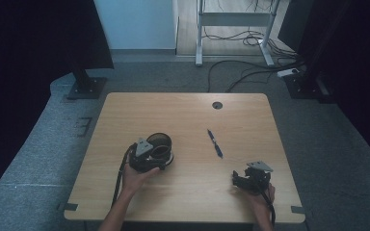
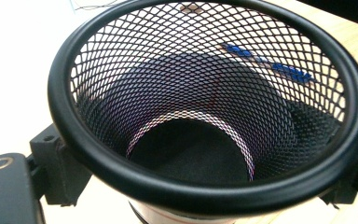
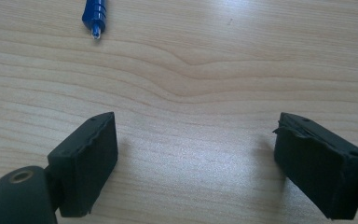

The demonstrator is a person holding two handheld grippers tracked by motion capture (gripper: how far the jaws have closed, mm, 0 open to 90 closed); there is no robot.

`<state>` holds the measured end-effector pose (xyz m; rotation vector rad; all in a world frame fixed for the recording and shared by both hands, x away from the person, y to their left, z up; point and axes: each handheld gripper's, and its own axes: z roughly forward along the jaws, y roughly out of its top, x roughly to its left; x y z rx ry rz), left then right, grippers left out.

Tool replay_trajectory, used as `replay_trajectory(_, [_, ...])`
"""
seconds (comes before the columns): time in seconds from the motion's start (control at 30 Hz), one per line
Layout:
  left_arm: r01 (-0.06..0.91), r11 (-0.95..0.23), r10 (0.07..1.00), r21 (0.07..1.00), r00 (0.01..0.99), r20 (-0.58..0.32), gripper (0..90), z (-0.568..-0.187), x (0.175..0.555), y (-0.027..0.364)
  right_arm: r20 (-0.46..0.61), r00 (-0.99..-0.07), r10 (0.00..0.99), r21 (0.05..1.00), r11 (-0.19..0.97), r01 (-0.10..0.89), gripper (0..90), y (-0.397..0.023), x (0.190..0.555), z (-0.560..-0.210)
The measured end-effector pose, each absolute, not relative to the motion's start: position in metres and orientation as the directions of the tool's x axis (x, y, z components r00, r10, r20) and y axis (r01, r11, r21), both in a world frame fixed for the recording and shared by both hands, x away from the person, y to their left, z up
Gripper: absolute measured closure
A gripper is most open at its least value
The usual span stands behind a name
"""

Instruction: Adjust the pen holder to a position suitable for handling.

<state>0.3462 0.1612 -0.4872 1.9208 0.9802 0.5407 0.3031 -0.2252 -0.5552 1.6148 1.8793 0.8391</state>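
Wooden table, one mesh cup – left gripper clamping it, one blue pen

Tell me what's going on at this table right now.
A person sits at a wooden table with a gripper in each hand. The left gripper has its jaws closed around a black mesh cup, which looks empty inside. The right gripper rests near the table's right front corner with its jaws wide apart and nothing between them. A blue pen lies loose on the wood between the two, touched by neither.
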Motion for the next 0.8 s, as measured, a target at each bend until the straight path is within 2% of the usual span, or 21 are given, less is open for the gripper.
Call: replay_trajectory(0.8, [0.41, -0.303, 0.768, 0.86, 0.639, -0.035, 10.3, -0.483, 0.357, 0.116, 0.007, -0.155, 0.988, 0.74, 0.099, 0.666, 12.9, -0.225, 0.303, -0.555])
